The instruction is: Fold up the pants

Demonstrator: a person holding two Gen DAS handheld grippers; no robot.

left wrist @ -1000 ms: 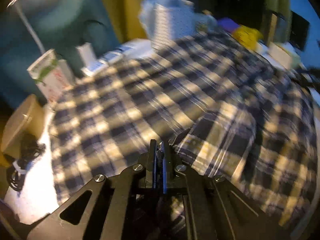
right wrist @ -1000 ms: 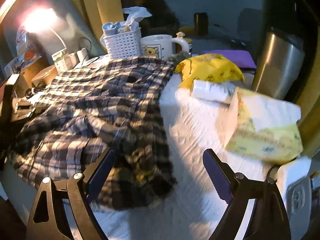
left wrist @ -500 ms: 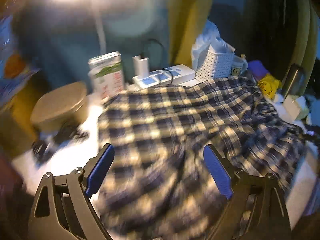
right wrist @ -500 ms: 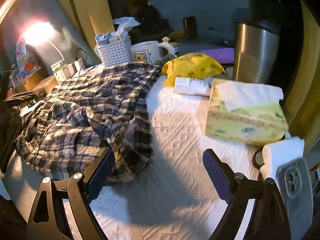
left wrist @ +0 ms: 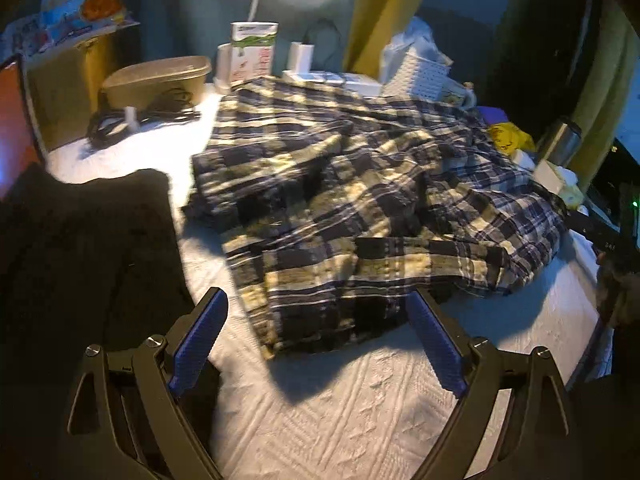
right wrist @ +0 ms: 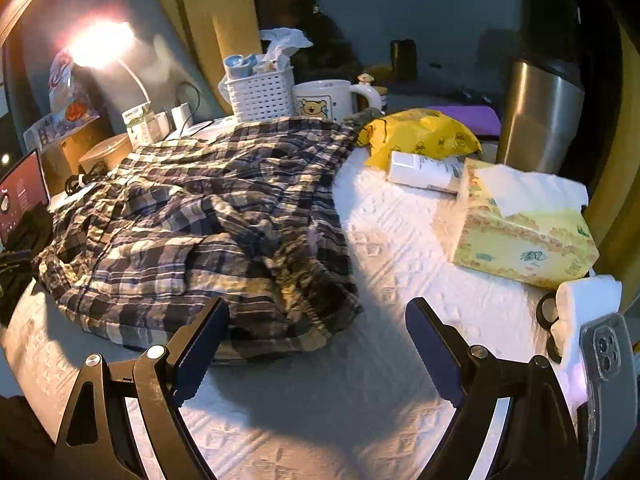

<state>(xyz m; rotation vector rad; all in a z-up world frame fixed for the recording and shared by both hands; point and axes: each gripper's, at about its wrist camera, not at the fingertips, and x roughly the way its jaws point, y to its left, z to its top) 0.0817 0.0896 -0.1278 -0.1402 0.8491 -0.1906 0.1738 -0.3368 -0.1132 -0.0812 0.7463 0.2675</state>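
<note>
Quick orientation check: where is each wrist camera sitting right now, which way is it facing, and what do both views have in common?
Left wrist: behind the left gripper, jaws open and empty, facing down across the plaid pants toward the lamp-side clutter.
Right wrist: behind the right gripper, jaws open and empty, facing down at the pants' other end and the tissue box.
Shared: pants, white basket, yellow bag, white cloth.

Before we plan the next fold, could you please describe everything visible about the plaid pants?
The plaid pants are thin woven cloth, checked in dark blue, cream and white. They lie crumpled and partly doubled over on the white textured cover, wrinkled, edges uneven, a patch pocket facing up. Their far end reaches the white basket and bear mug. Neither open gripper touches them.
</note>
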